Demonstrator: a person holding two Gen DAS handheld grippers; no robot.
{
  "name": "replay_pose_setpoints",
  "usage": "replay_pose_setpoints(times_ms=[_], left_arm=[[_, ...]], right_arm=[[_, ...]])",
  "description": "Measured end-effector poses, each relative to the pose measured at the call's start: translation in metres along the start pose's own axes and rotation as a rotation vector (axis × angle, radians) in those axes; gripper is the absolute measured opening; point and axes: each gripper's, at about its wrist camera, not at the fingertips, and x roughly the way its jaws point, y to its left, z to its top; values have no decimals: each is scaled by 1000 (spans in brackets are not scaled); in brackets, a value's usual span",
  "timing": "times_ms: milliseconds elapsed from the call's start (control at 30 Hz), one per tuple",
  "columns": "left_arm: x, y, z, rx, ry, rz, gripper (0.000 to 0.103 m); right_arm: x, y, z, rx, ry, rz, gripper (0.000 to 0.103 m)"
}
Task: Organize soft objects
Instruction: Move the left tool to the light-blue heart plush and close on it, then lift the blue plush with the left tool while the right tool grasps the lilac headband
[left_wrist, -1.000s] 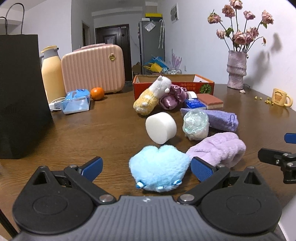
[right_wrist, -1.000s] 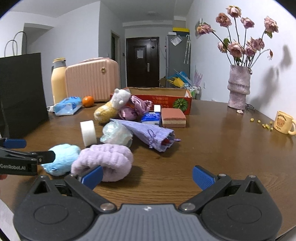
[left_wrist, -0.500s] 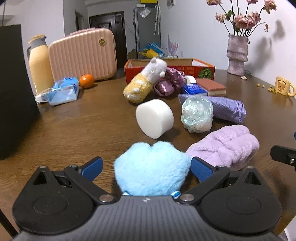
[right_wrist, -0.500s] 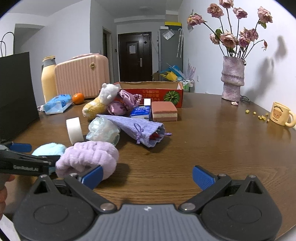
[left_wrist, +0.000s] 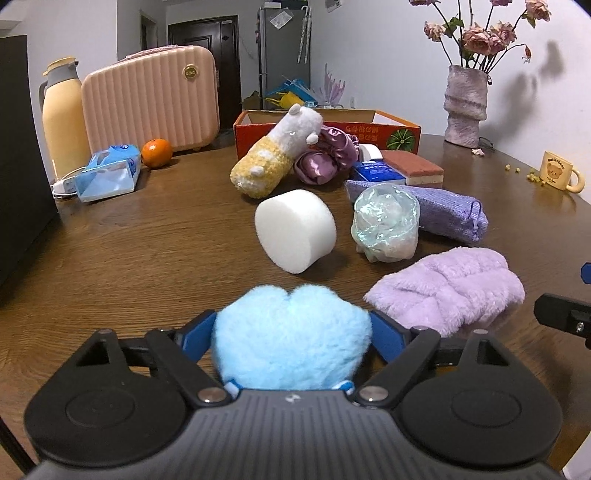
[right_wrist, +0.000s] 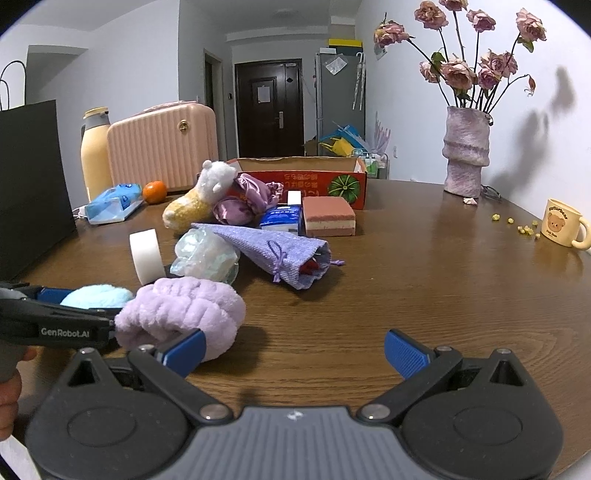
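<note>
Between the left tongs (left_wrist: 293, 338), pressed on both sides, sits the blue plush (left_wrist: 291, 347).

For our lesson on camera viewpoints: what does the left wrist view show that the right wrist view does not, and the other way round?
Only the left wrist view shows both blue pads of the left gripper pressed against the light blue plush. Only the right wrist view shows the open mouth of the purple drawstring pouch and the right gripper standing open over bare table. Both show the lilac fluffy headband, white foam cylinder and red cardboard box.
</note>
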Motion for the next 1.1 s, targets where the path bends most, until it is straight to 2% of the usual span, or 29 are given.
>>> replay_pose_setpoints(times_ms=[633, 900, 1100], left_arm=[[-28, 18, 0, -39, -74, 28, 85], [-42, 30, -2, -63, -108, 44, 85], [-49, 40, -4, -74, -118, 61, 85]], right_arm=[[-7, 20, 6, -24, -29, 48, 103], [-7, 46, 15, -61, -57, 99, 103], [1, 67, 19, -82, -47, 135, 103]])
